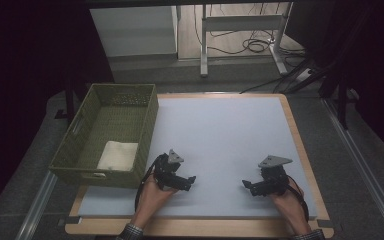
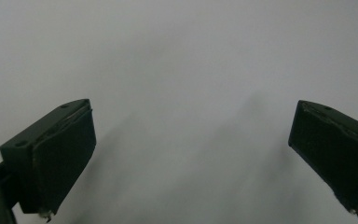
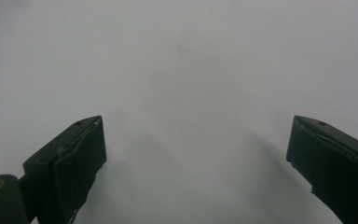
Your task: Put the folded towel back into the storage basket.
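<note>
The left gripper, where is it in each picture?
High view: left gripper sits low, left of center, beside the green basket.
Left gripper view: its black jaws rise at both bottom corners, wide apart.
Right gripper view: not in it.
Shared landmark: the pale grey mat.

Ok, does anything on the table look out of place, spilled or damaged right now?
Nothing stands out. The basket sits upright at the table's left edge with a folded pale cloth lying flat inside. The left gripper and right gripper rest on the bare mat, jaws open, holding nothing. No spills.
</note>
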Available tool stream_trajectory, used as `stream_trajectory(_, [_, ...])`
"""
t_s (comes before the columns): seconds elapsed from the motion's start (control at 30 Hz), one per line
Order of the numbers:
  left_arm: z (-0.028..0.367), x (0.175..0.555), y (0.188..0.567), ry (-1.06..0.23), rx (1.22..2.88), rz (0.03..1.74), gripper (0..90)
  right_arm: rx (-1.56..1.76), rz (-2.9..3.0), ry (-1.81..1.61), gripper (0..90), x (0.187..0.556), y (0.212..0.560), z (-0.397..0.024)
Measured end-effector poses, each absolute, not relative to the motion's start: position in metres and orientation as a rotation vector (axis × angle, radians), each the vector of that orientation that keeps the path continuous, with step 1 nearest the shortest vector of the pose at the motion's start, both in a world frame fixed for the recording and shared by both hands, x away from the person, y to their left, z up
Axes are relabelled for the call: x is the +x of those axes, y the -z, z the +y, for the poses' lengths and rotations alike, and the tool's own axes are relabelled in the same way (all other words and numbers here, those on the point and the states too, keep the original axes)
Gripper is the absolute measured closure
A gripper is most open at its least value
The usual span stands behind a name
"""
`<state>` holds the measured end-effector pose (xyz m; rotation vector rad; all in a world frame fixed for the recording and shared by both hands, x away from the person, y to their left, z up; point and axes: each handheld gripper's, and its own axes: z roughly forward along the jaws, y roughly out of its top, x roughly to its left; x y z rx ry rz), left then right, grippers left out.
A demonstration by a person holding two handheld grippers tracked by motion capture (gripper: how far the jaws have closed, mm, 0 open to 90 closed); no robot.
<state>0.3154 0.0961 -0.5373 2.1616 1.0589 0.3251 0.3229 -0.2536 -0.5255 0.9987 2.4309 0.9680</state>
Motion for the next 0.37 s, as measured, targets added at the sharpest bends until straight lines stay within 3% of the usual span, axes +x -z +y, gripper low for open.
stream_trajectory(0.37, [0.0957,0.3122,0.5479,-0.369,2.168,1.047,0.4,1.016,2.422,-0.97,4.4,0.3219,0.5329,-0.2573])
